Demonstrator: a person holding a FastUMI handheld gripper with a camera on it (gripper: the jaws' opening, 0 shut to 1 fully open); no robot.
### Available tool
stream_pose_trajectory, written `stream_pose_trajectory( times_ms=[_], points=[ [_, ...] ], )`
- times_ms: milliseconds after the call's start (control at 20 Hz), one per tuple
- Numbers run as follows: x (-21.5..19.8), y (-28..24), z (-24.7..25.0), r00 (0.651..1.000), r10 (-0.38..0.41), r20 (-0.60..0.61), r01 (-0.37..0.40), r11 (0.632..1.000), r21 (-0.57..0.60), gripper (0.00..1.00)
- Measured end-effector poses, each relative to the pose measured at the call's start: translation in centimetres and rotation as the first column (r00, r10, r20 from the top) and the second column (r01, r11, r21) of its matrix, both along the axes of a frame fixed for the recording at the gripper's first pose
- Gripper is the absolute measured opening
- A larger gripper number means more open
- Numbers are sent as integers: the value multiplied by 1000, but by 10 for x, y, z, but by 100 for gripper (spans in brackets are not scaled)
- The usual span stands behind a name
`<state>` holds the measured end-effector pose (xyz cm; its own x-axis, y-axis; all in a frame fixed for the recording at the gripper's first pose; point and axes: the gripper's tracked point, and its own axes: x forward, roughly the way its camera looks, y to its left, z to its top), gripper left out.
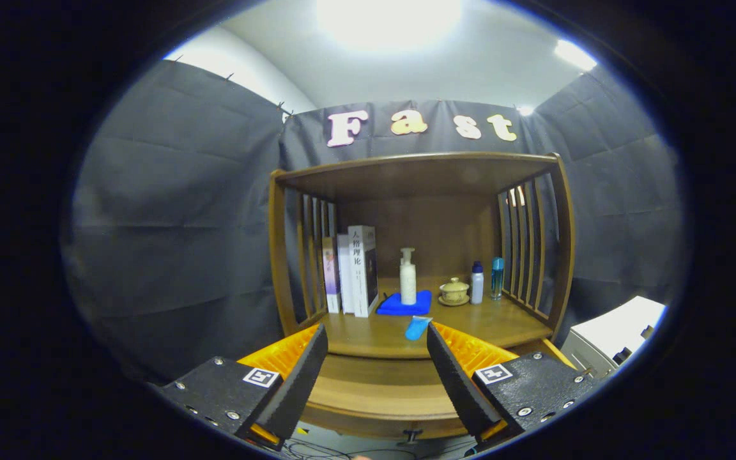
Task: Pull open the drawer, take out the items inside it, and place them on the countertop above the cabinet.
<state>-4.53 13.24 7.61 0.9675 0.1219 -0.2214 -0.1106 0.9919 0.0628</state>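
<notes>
Facing the cabinet head-on, the gripper hangs in front of the drawer, whose curved wooden front sits just below the countertop and between the two fingers. A small knob shows at the drawer's lower edge, low between the fingers. The jaws stand wide apart and hold nothing.

By the look of it the drawer is closed, so the first step, pulling it open, seems not yet done, and whatever lies inside cannot be seen. The next move calls for dropping the fingers down to the knob, closing on it, and drawing straight back toward the person.

On the countertop, a small blue tube lies near the front edge, just beyond the fingertips. Behind it a white pump bottle stands on a folded blue cloth at about the middle. A row of upright books stands against the left slatted side. Toward the right side sit a small lidded cup on a saucer, a white bottle and a blue bottle, near the slats.

Open room for setting things down looks best along the front edge, at the front left corner ahead of the books and at the front right corner ahead of the cup. A shelf top closes the space from above, so anything lifted in must pass under it. A pale box stands to the right of the cabinet, apart from it.
</notes>
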Motion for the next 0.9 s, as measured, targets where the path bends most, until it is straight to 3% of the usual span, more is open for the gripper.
stream_pose_trajectory(
  times_ms=[400, 900],
  points=[
    [-46, 13, -84, 997, -2, -76, -5, 996, -90, 97],
    [-48, -30, -165, 970, -161, -182, 137, 981, -136, 97]
  ],
)
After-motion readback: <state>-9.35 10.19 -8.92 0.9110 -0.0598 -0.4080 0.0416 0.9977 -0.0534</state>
